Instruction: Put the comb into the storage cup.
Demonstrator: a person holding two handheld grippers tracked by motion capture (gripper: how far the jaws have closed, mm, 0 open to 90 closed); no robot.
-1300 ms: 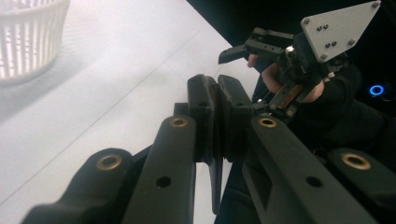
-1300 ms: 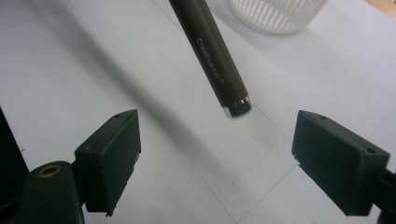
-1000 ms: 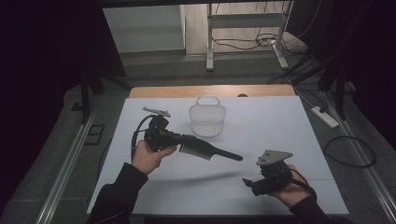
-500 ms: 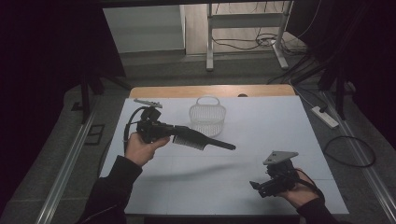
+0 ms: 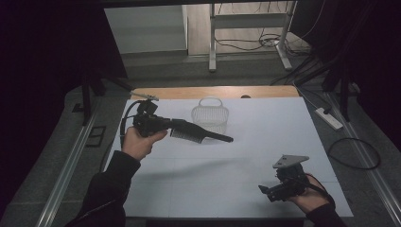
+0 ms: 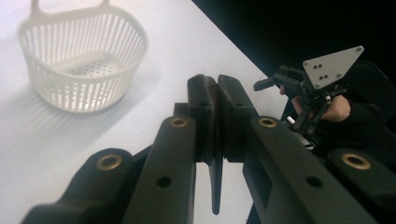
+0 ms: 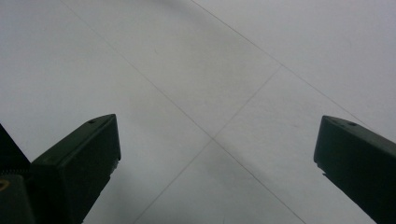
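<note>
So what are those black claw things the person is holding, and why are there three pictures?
They are hand-held grippers, one in each hand. One picture looks down from above the table. The other two come from small cameras riding on each gripper. The left gripper is shut on a black comb, carried in the air near a white basket standing on the table. In its own camera you see the jaws pinching the comb's thin edge. The right gripper has just opened wide and holds nothing; its camera looks at bare table between the jaws.
</note>
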